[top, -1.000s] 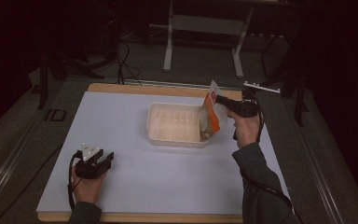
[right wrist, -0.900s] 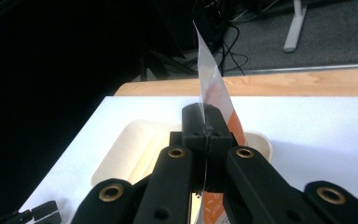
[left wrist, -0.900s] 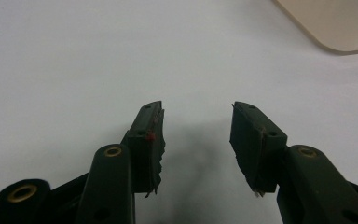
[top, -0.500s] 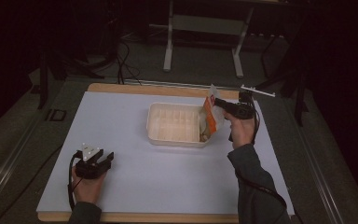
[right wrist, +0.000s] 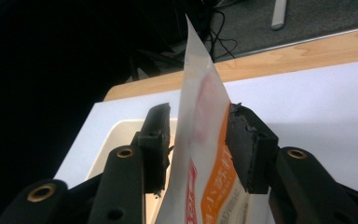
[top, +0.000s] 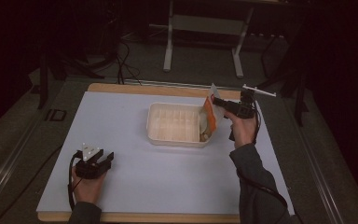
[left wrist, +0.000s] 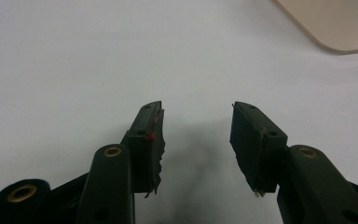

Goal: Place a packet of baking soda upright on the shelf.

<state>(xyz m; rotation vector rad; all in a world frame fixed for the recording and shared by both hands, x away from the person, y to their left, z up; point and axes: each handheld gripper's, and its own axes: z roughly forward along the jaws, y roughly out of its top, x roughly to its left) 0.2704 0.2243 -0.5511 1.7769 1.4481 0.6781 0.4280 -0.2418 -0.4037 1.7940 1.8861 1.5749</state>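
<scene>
Seen from above, a person sits at a white table (top: pixel 135 186) holding a gripper in each hand. The right gripper (top: pixel 213 103), at about 2 o'clock from the table's centre, has just let its jaws spread. One second ago they were pinched on an orange and white snack packet (top: pixel 209 119); now, in the right gripper view, the packet (right wrist: pixel 200 154) stands between them with a gap on the left side, and whether the right pad touches it is unclear. My reading is that the packet has just been released and the drop-off is nearly finished.

The packet stands upright on edge, its lower end inside the right end of a cream plastic tray (top: pixel 175 123) at the table's centre, its pale top corner poking above the rim. It is flat and glossy.

The left gripper (top: pixel 103 157) rests at about 8 o'clock, unmoved since a second ago, jaws apart and empty.
</scene>
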